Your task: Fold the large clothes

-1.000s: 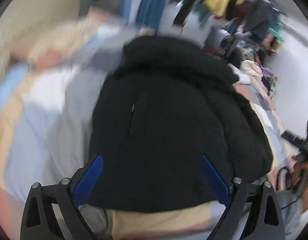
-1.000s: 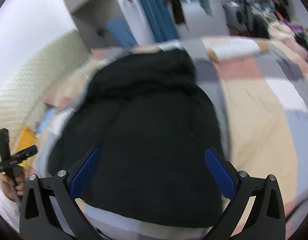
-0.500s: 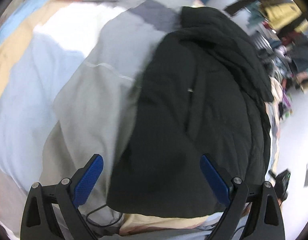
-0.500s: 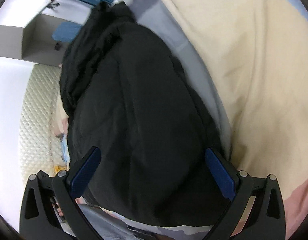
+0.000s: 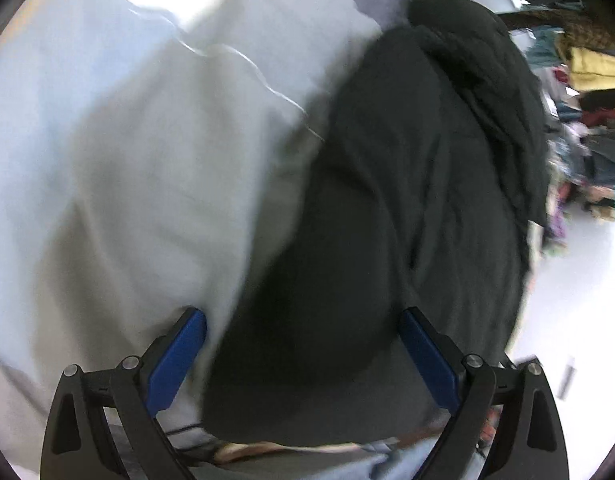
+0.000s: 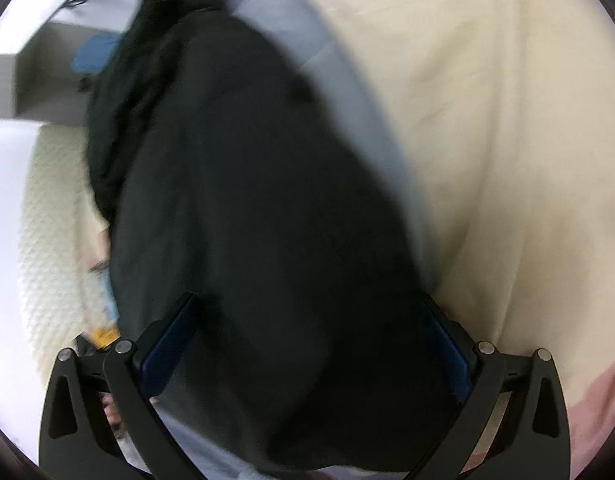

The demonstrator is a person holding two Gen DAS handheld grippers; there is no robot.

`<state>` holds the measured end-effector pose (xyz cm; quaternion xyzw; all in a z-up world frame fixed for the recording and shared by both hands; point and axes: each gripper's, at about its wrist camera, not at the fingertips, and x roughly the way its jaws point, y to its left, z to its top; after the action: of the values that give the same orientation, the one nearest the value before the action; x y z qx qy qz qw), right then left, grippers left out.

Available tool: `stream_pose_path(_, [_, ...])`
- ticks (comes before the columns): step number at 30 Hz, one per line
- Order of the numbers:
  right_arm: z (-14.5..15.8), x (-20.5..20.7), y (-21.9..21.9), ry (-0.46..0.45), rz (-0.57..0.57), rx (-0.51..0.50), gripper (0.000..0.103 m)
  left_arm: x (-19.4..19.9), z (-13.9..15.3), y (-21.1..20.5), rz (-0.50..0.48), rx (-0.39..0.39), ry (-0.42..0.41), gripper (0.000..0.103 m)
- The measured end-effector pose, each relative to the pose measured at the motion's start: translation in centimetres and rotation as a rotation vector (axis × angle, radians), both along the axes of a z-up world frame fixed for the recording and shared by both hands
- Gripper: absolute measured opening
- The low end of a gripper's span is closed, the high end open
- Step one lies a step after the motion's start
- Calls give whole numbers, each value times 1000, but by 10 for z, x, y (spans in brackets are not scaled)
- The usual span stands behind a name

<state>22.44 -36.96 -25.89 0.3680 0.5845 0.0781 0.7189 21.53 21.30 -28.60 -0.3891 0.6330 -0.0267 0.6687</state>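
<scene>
On patchwork bedspread point(image 5: 139, 184): black jacket point(image 5: 407, 240); clothes pile point(image 5: 587, 128) bkgd.

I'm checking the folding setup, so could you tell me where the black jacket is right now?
The black jacket lies on the patchwork bedcover, filling the right half of the left wrist view and the centre of the right wrist view, its near hem between both open grippers.

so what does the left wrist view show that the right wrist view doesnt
Only the left wrist view shows the pile of clothes by the white floor and the pale grey and blue patches of the bedspread. Only the right wrist view shows the cream quilted headboard, a blue item in a grey recess, and the bedspread's cream patch. Both show the black jacket lying on the bed, with an open hand-held gripper over its near end, left and right.
</scene>
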Motion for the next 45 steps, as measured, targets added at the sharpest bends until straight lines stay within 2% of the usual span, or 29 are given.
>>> stream_pose_path(2, [13,-2,10,-57,43,22,103,-1,7,-4,-28,-50,-60,98])
stream_pose_path(5, [37,-7,15,-168,70,31,103,-6,21,-9,-55,-75,-136,98])
stream_pose_path(8, [47,-11,12,-217,62,53,103,-11,38,-12,-69,-87,-214,98])
stream_pose_path(15, [50,-21,-1,-242,-20,111,103,-24,53,-10,-76,-146,-305,98])
stream_pose_path(19, [61,-22,5,-269,-14,71,103,-32,58,-7,-68,-203,-363,98])
stream_pose_path(22, [66,-22,8,-277,5,40,103,-36,63,-6,-84,-220,-404,98])
stream_pose_path(24, [70,-21,12,-284,16,16,103,-37,67,-10,-110,-258,-438,98])
stream_pose_path(28, [83,-23,26,-330,22,-24,103,-40,77,-24,-163,-216,-480,98])
stream_pose_path(30, [94,-27,36,-392,48,-19,103,-38,74,-30,-177,-218,-459,98])
stream_pose_path(33, [97,-24,50,-391,90,-98,103,-27,60,-30,-172,-185,-358,98])
stream_pose_path(35, [86,-15,51,-339,93,-123,103,-20,47,-27,-135,-186,-289,98])
stream_pose_path(37, [69,-10,39,-259,65,-104,103,-16,34,-23,-91,-173,-228,98])
stream_pose_path(41, [26,-1,16,-74,-6,-58,103,0,12,-21,-46,-103,-113,98])
stream_pose_path(43, [9,3,10,-19,-15,8,103,6,6,-25,-66,-124,-97,98])
stream_pose_path(45, [8,5,12,-45,7,81,103,7,7,-26,-96,-173,-131,98])
